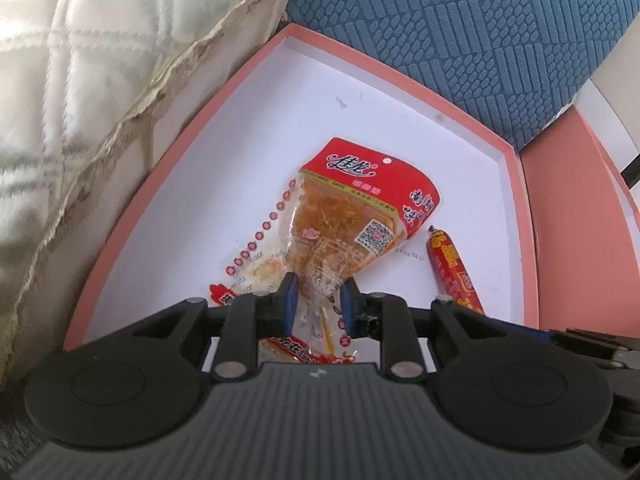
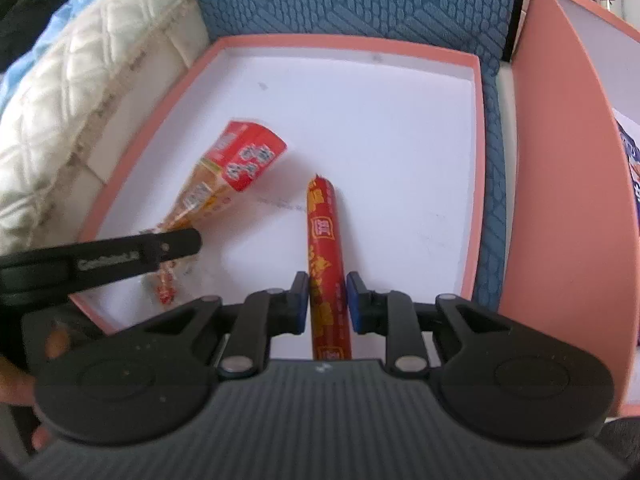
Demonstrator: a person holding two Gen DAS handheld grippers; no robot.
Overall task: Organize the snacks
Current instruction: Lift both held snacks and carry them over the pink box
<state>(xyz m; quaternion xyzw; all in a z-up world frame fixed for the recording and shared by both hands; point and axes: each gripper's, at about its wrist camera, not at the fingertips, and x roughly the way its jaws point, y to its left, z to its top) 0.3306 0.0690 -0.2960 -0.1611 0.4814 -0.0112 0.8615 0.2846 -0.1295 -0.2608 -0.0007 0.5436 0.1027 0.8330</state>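
A pink box with a white floor (image 1: 200, 208) (image 2: 400, 128) lies on a blue seat. My left gripper (image 1: 319, 294) is shut on the clear end of a red-topped snack packet (image 1: 352, 208), which lies inside the box; the packet also shows in the right wrist view (image 2: 236, 168). My right gripper (image 2: 328, 300) has its blue pads around a red sausage stick (image 2: 324, 240) that lies in the box; the left pad touches it, the right pad stands slightly off. The sausage also shows at the right of the left wrist view (image 1: 452, 268).
A quilted cream cushion (image 1: 80, 100) (image 2: 80, 92) presses against the box's left side. The blue patterned seat back (image 1: 460, 28) stands behind. The pink box lid (image 2: 560, 200) stands upright on the right. The left gripper's finger (image 2: 120, 258) crosses the right wrist view.
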